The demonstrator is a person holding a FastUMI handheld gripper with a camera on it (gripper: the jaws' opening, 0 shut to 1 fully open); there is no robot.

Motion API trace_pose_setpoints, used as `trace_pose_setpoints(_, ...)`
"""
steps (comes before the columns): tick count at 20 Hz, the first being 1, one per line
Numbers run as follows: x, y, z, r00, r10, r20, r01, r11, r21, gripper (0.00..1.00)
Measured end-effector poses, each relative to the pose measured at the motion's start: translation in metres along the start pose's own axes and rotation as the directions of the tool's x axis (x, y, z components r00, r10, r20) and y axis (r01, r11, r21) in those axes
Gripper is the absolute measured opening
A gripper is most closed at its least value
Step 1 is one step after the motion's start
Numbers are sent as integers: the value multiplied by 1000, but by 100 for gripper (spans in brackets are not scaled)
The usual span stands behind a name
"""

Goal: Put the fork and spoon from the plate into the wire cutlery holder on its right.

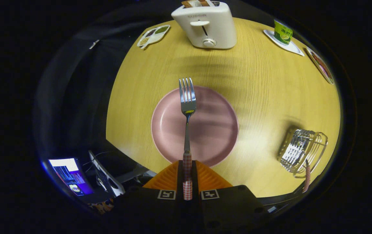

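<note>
Fork (187, 107): steel, checked handle, clamped between the fingers, tines pointing ahead above the plate.
Plate (212, 130): pink, round, bare, just ahead of the fingers.
Holder (303, 151): silver wire, right of the plate.
Spoon (307, 177): checked handle sticks out of the holder.

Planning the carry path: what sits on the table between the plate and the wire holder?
Nothing: in the gripper view bare wooden table runs from the pink plate to the wire cutlery holder. The tool is shut on the fork.
</note>
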State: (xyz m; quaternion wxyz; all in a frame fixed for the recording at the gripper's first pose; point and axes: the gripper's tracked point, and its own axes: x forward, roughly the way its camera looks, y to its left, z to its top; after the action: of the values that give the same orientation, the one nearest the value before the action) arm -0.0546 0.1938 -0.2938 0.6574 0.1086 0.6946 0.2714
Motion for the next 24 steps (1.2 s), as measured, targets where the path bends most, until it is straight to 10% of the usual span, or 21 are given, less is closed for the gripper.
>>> trace_pose_setpoints(14,-139,-128,-47,979,-133,-151,131,991,-21,13)
trace_pose_setpoints(24,-144,-187,-85,823,-243,-513,236,968,-80,13)
